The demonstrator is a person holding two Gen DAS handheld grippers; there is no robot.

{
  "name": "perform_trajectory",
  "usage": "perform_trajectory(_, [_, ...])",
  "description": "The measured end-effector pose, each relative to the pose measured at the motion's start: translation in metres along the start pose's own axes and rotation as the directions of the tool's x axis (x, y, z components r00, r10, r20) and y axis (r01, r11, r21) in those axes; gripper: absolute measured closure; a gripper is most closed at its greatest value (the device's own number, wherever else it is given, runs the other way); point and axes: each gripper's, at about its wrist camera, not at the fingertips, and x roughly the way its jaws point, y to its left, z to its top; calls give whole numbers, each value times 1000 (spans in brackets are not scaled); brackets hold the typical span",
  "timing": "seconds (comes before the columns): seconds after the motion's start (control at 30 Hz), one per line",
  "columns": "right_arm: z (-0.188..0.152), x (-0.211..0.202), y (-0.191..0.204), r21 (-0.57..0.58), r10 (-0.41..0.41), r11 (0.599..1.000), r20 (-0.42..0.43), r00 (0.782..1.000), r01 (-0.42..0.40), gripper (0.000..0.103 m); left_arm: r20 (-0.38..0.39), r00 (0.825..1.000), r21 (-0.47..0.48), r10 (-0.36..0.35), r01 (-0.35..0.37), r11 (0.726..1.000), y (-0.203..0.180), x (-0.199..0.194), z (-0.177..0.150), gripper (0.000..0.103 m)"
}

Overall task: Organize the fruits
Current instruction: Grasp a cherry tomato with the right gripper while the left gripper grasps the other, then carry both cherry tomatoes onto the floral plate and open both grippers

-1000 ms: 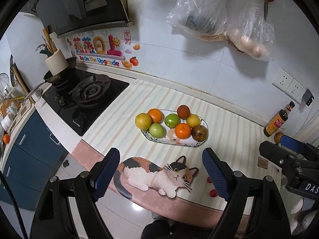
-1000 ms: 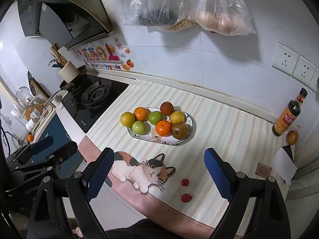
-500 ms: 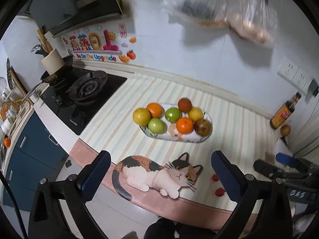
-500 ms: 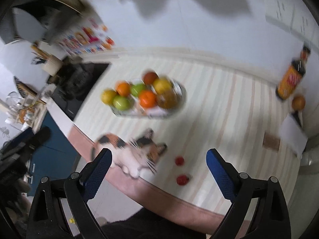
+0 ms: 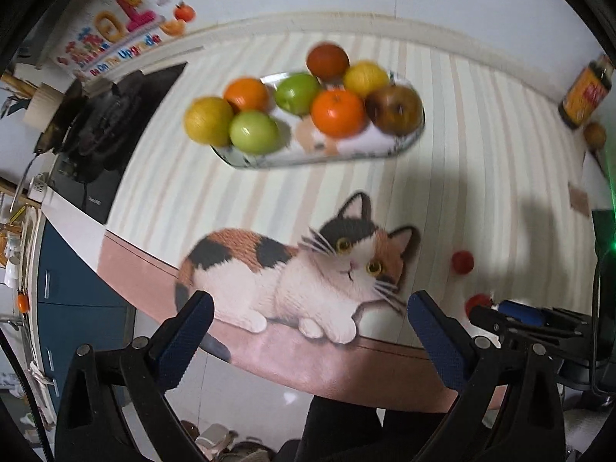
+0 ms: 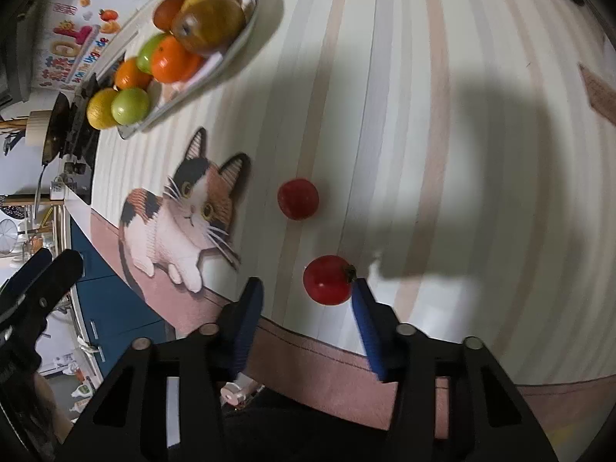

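Closing beside the counter edge (image 6: 308, 340), right gripper (image 6: 308, 292) jaws flank a cherry tomato (image 6: 327, 279).

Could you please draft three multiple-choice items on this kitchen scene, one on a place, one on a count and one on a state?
1. Where do the small red fruits lie?
A. on the plate
B. on the striped mat beside the cat picture
C. on the stove

2. How many green fruits are on the plate?
A. two
B. none
C. five

3. How is the left claw?
A. clamped on an orange
B. wide open and empty
C. holding the bottle

Answers:
1 B: both small red fruits rest on the striped mat.
2 A: two green fruits sit on the plate.
3 B: the left claw has nothing between its fingers.
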Motion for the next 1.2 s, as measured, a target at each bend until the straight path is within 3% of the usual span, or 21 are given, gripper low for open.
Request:
perform_trajectory(0.1, [1, 7, 3, -28, -48, 998, 15, 999, 48, 60, -24, 1000, 10, -2, 2, 1000, -4, 10, -1, 0])
perform_trajectory(0.17, [3, 5, 5, -42, -67, 997, 19, 998, 67, 73, -37, 999, 11, -10, 10, 1000, -5, 14, 0, 0])
perform_trajectory(0.47, [1, -26, -23, 25, -51, 998, 83, 995, 49, 73, -88, 990, 20, -107, 110, 994, -31, 37, 16, 0])
perform_trajectory(0.67, [6, -53, -58, 95, -96, 992, 137, 986, 83, 73, -142, 966, 97, -217, 232, 968, -80, 63, 29, 2])
perform_trajectory(0.7, [8, -55, -63, 105, -99, 991, 140, 985, 85, 73, -148, 964, 112, -221, 238, 965, -87, 66, 31, 4])
perform_trajectory(0.77, [10, -59, -72, 125, -108, 988, 146, 983, 90, 73, -166, 958, 141, -235, 259, 956, -101, 73, 32, 24])
perform_trajectory(0.9, [11, -65, -80, 142, -106, 986, 155, 982, 85, 73, -195, 949, 168, -248, 282, 945, -119, 85, 33, 39])
perform_trajectory(1.07, [10, -67, -81, 149, -99, 986, 163, 982, 74, 73, -218, 944, 186, -248, 290, 939, -128, 94, 33, 68])
perform_trajectory(1.2, [13, -69, -79, 143, -98, 987, 167, 981, 75, 73, -224, 939, 185, -260, 303, 935, -131, 97, 36, 76])
